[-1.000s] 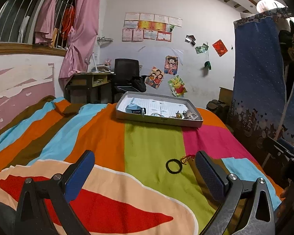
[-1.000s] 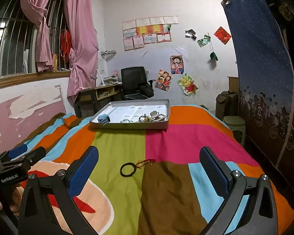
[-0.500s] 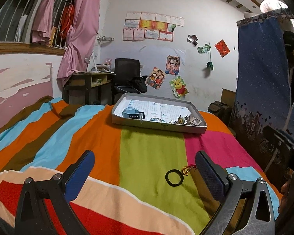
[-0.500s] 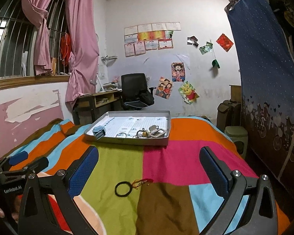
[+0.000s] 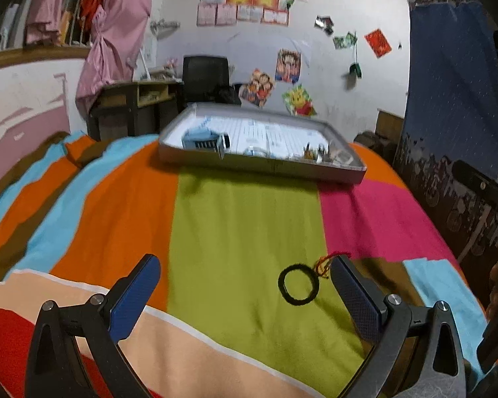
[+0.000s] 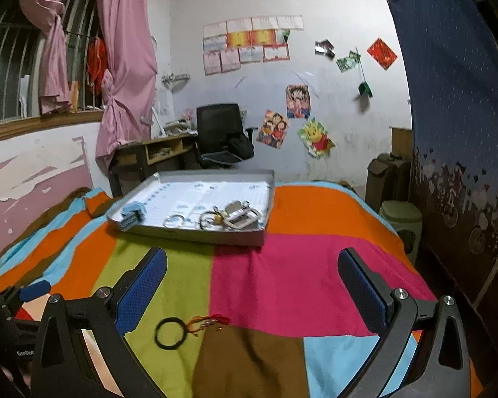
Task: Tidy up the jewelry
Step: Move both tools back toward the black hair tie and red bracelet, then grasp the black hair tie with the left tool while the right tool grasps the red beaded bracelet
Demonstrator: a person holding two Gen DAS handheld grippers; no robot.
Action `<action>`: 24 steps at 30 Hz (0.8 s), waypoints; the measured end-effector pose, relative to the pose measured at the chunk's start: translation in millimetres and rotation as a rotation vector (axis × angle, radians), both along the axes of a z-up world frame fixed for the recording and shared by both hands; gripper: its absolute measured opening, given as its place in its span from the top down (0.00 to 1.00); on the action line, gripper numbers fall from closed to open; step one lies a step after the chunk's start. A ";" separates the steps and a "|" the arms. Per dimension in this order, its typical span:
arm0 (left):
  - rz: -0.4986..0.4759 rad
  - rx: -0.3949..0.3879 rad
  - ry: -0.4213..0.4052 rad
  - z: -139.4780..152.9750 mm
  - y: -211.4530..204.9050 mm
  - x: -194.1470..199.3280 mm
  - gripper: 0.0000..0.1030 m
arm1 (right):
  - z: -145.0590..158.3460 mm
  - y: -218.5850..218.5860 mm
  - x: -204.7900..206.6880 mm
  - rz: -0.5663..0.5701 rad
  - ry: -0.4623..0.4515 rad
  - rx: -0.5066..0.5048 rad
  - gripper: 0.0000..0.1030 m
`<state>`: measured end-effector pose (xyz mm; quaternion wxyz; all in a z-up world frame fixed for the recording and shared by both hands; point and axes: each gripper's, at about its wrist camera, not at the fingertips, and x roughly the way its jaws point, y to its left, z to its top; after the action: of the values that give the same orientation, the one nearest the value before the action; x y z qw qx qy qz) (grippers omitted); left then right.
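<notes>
The tray (image 5: 262, 165) is seen nearer than before; both grippers' jaws are held spread above the bed (image 6: 282, 282), the black ring (image 5: 298, 284) untouched.

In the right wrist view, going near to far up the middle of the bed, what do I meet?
Black ring with its red cord → grey tray → desk chair → papers on the wall.
</notes>
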<state>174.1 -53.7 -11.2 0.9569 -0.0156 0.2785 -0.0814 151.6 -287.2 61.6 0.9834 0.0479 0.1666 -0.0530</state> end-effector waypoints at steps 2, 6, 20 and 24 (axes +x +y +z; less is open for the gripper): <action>-0.010 0.006 0.021 -7.4 -3.9 8.9 0.00 | -5.9 -6.8 10.4 0.000 0.018 0.012 0.02; -0.022 0.017 0.060 -21.7 -10.3 25.8 0.00 | -24.2 -15.3 32.2 0.016 0.069 0.025 0.02; -0.065 0.047 0.274 -75.2 -20.6 62.8 0.00 | -104.9 -2.0 94.7 0.243 0.304 0.054 0.02; -0.121 0.060 0.293 -80.3 -28.3 66.6 0.00 | -117.0 6.7 105.5 0.293 0.323 0.046 0.07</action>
<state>240.7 -82.0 -91.5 0.8993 0.0181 0.4180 -0.1272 257.1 -280.5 -55.5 0.9399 0.0363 0.3282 0.0875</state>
